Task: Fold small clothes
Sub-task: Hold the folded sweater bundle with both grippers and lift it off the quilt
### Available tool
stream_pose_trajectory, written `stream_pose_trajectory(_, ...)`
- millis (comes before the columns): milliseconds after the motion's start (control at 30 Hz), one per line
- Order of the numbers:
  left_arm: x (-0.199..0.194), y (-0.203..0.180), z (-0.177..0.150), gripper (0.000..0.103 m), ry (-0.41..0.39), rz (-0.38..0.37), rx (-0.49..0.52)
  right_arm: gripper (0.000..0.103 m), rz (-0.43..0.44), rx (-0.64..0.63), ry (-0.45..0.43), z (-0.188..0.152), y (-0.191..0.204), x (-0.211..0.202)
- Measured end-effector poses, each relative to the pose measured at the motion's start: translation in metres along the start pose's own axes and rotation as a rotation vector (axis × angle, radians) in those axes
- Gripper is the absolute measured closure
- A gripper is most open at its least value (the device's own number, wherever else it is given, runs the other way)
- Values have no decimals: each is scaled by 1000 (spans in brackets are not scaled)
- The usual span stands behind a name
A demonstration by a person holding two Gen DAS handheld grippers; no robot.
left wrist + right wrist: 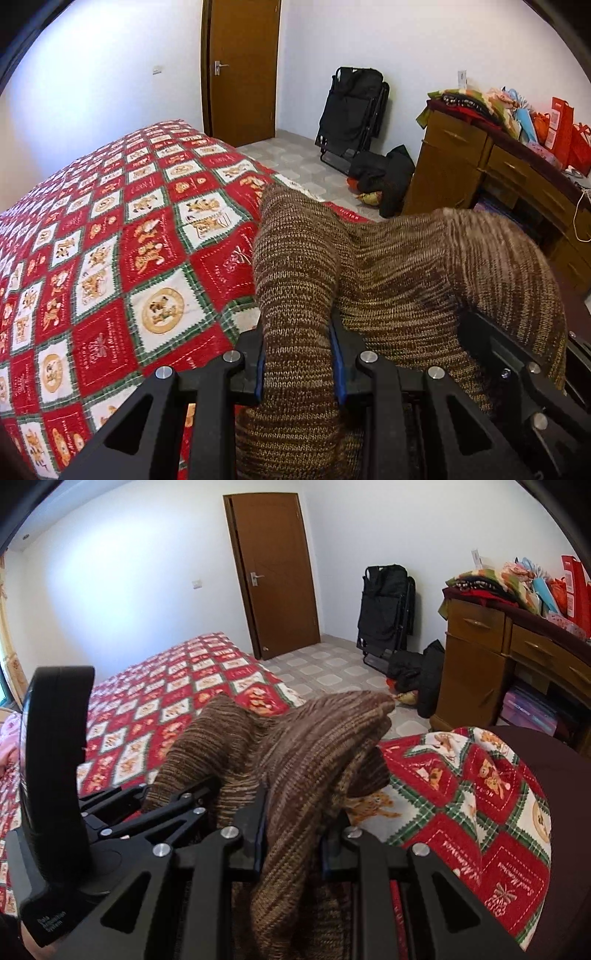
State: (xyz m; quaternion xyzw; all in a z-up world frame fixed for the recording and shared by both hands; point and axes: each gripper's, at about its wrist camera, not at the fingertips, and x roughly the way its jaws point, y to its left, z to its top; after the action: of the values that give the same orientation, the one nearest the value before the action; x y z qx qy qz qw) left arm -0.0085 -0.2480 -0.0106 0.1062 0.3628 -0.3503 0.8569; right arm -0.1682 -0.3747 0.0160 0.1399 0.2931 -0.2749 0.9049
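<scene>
Both my tools pinch the brown knit garment [388, 266]: left tool [300, 363], right tool [293, 843]. It hangs between them, the bed [122, 240] ahead and below.

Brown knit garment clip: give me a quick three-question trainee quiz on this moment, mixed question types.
1. True or false: both grippers are clamped on the brown knit garment.
2. Which surface lies under the garment? A) the wooden dresser B) the red patterned bedspread C) the tiled floor
3. Fill in: in the right wrist view, the black device at the left edge is the ____ gripper.

Key: 1 true, since the left gripper and right gripper each pinch a bunch of knit between their pads. 2 B. 3 left.
</scene>
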Motion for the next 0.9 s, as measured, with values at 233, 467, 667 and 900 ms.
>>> stream_pose_trajectory(233, 21, -4, -5, 75, 27, 30, -2, 79, -30, -3, 71, -2, -8, 22)
stream_pose_trajectory(467, 30, -6, -7, 74, 28, 55, 21, 79, -49, -19, 94, -5, -12, 30)
stream_pose_trajectory(667, 37, 4, -10, 69, 51, 22, -27, 78, -54, -28, 116, -7, -14, 37)
stream_pose_trajectory(900, 25, 42, -7, 66, 104, -185, -154, 70, -15, -9, 142, -7, -19, 39)
